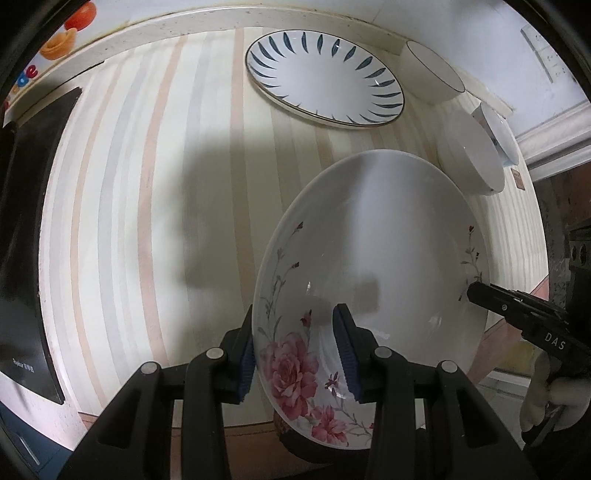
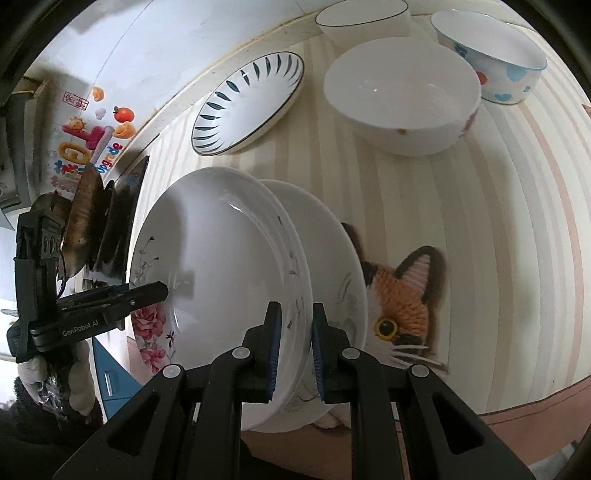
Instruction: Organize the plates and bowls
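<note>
The rose-pattern plate was held up above the striped tablecloth, tilted on its edge, near the front border of the table. In the right wrist view it stood against a second white plate just behind it, and whether the two touched I cannot tell.

The left gripper was clenched on the lower rim of the rose-pattern plate, one blue pad behind the rim and the other on the inner face beside the pink flowers. The right gripper had its fingers on both sides of the plate rims, one in front of the rose plate and one behind; it seemed to grasp this plate, maybe both plates together. From the left camera, the right gripper touched the far rim from the right side, with a gloved hand under it.

On the right tool "DAS" was readable, and on the left tool "GenRobot.AI".

Farther back lay the blue-leaf plate, then a plain white bowl, a bowl with blue hearts and a white bowl with dark rim. A knitted cat-face mat lay beside the plates.
</note>
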Motion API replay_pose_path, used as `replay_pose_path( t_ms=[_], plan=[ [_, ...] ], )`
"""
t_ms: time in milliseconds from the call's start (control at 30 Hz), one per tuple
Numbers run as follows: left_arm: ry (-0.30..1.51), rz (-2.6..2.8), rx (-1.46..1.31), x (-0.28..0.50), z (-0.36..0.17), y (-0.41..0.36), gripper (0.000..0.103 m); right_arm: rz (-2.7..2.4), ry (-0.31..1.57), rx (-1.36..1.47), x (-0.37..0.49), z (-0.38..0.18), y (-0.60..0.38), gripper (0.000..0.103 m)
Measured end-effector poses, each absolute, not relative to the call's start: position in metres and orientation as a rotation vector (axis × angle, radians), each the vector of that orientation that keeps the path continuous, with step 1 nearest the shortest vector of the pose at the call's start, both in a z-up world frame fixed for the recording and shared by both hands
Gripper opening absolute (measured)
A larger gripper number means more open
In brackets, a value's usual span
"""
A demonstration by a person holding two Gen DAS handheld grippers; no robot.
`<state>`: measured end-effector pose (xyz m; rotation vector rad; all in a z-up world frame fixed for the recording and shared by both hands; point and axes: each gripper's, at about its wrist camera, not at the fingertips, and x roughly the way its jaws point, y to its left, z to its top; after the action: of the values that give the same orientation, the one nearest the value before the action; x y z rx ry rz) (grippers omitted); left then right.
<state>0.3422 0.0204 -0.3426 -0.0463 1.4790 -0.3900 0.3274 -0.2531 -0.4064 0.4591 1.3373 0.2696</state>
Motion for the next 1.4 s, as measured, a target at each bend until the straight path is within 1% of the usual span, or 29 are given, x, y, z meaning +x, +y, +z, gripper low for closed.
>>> replay_pose_path(
  t_ms=[600, 1133, 1400],
  plan=[
    [1.49, -0.371, 0.06, 0.347, -0.355, -0.004, 0.036, 0.235, 1.348, 0.433, 0.335, -0.407, -0.258, 0.018],
    [1.519, -0.325, 0.083, 0.346, -0.37, -0.019, 0.036, 0.233, 1.377, 0.427, 0.335, -0.412, -0.259, 0.017],
    [1.526, -0.294, 0.089, 0.345, -0.37, -0.026, 0.036, 0.198, 1.446, 0.372, 0.342, -0.41, -0.25, 0.018]
  ],
)
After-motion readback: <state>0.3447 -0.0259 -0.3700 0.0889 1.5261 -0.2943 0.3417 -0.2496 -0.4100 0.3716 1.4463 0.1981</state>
